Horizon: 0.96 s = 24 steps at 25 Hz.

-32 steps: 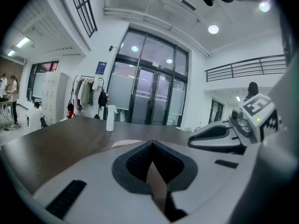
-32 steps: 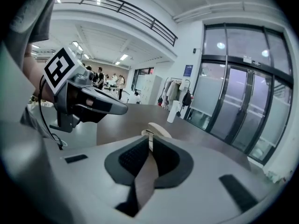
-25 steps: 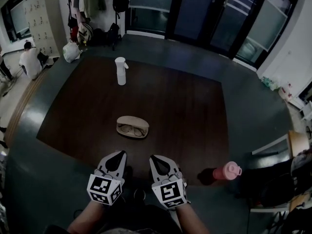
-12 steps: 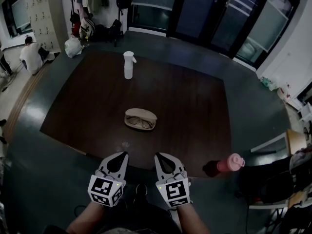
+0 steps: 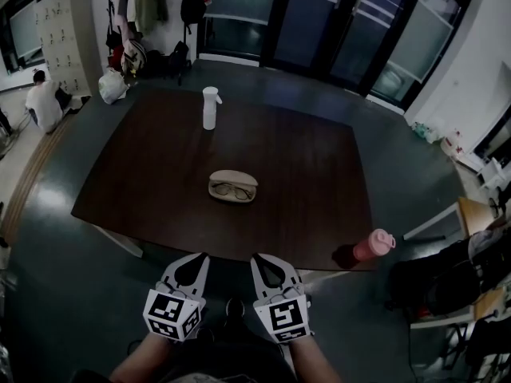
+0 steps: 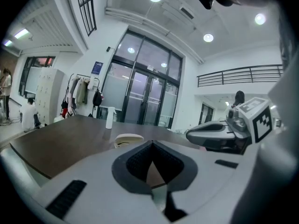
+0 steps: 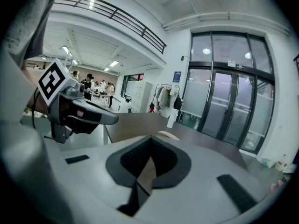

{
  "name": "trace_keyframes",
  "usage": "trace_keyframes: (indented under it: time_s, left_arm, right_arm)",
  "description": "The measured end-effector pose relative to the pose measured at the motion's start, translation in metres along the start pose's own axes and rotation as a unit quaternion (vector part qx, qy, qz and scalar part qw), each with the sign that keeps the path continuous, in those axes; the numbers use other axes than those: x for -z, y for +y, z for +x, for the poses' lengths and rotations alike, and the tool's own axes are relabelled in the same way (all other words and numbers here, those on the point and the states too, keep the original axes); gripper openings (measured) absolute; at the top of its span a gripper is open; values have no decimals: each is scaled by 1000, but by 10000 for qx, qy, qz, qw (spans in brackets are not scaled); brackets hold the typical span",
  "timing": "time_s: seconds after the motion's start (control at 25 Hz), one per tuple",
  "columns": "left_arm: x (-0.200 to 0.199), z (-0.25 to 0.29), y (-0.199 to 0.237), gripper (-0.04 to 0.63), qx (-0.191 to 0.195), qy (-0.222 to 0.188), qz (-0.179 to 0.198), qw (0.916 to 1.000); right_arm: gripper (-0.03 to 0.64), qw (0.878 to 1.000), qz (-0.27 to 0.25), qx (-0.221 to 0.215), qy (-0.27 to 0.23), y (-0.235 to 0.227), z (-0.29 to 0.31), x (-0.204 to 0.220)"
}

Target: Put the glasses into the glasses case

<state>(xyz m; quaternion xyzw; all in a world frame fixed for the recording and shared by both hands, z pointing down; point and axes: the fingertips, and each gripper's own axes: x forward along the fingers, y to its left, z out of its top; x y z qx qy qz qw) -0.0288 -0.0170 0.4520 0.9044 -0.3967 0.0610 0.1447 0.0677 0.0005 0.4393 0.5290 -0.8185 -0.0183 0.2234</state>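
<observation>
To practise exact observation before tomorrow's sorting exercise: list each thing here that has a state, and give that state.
glasses case: open, on the table.
glasses: lying inside the case.
spray bottle: upright.
pink bottle: standing at the table's corner.
left gripper: shut, empty.
right gripper: shut, empty.

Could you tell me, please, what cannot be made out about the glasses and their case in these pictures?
1. Head view: the glasses in the glasses case are too small to tell whether they are folded.
2. Left gripper view: the left gripper hides the case's lower part.
3. Right gripper view: the right gripper hides nearly all of the case.
</observation>
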Motion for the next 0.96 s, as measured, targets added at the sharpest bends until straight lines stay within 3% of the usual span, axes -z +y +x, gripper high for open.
trace_keyframes:
  time_s: [0.96]
  left_arm:
    - [24, -89, -17, 6, 321, -66, -40, 9995]
  right_arm:
    - [-12, 9995, 145, 270, 62, 81, -59, 5]
